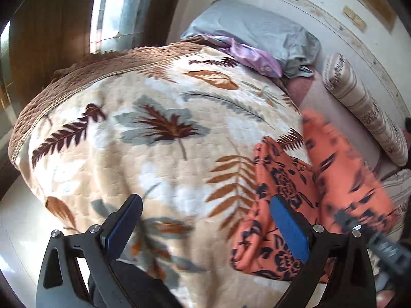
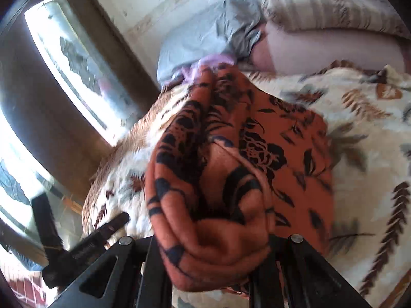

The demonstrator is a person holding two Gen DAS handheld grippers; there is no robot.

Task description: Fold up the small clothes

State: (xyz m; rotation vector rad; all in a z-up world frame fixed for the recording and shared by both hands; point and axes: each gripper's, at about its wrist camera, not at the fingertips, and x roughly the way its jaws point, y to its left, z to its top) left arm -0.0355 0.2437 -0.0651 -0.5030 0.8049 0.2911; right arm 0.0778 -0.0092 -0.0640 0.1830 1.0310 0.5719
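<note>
Spread on the bed's leaf-print blanket (image 1: 154, 133), the soft, limp orange garment (image 1: 280, 179) is clamped by the right gripper (image 2: 210, 264) at a bunched edge, while the left gripper (image 1: 205, 220) is held with fingers apart.

garment (image 2: 218, 179): matt soft cloth | blanket (image 1: 154, 141): plush quilted fleece

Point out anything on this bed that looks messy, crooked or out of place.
The orange flowered garment is bunched, not flat: the right gripper lifts a crumpled wad of it off the leaf-print blanket. At the head of the bed, a purple cloth lies rumpled against the grey pillow. The left gripper holds nothing.
</note>
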